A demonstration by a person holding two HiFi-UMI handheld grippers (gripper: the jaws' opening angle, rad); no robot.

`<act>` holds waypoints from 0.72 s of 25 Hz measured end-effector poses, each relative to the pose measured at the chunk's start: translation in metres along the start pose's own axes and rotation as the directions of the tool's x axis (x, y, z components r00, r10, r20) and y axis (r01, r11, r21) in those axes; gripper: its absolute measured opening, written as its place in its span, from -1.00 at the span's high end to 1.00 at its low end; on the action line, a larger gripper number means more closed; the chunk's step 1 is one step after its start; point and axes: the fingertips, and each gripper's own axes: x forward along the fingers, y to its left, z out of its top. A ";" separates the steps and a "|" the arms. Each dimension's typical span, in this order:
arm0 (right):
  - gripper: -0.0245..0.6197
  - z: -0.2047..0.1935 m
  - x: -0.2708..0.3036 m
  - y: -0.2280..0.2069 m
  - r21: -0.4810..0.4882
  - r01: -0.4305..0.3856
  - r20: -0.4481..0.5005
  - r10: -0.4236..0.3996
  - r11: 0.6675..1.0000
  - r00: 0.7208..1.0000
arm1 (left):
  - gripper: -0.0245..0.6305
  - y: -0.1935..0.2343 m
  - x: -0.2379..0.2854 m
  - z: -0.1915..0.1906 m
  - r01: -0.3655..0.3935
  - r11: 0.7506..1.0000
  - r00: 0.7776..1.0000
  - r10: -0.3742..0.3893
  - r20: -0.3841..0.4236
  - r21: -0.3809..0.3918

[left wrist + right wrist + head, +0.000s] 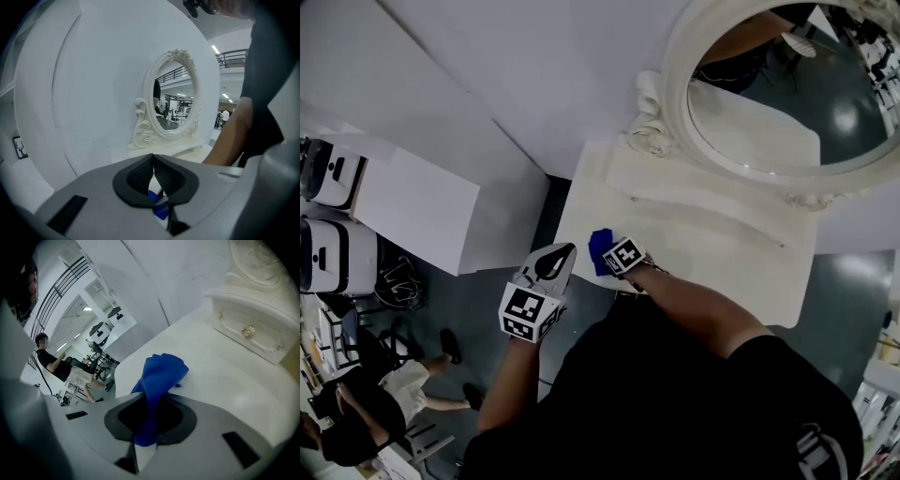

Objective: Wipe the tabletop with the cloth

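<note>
A blue cloth lies bunched at the front left corner of the white dressing tabletop. My right gripper is shut on the cloth, which hangs out between the jaws and touches the tabletop. My left gripper hovers just off the table's left edge, over the floor. In the left gripper view its jaws are shut with nothing between them. A bit of the blue cloth shows beyond them.
An ornate white oval mirror stands at the back of the table, above a small drawer with a gold knob. A white panel and white devices stand to the left. A seated person is at lower left.
</note>
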 end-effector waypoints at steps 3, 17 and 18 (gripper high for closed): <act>0.80 -0.017 -0.018 -0.019 0.025 0.035 0.003 -0.035 0.999 0.999 | 0.88 -0.015 0.012 0.007 0.036 0.999 0.999 -0.036 0.001 0.016; 0.79 -0.130 -0.118 -0.114 0.174 0.212 -0.035 -0.209 0.962 0.977 | 0.88 -0.119 0.078 0.048 0.234 0.963 0.972 -0.236 -0.001 0.135; 0.79 -0.139 -0.126 -0.123 0.190 0.224 -0.034 -0.222 0.956 0.974 | 0.88 -0.125 0.083 0.049 0.245 0.959 0.969 -0.247 -0.004 0.141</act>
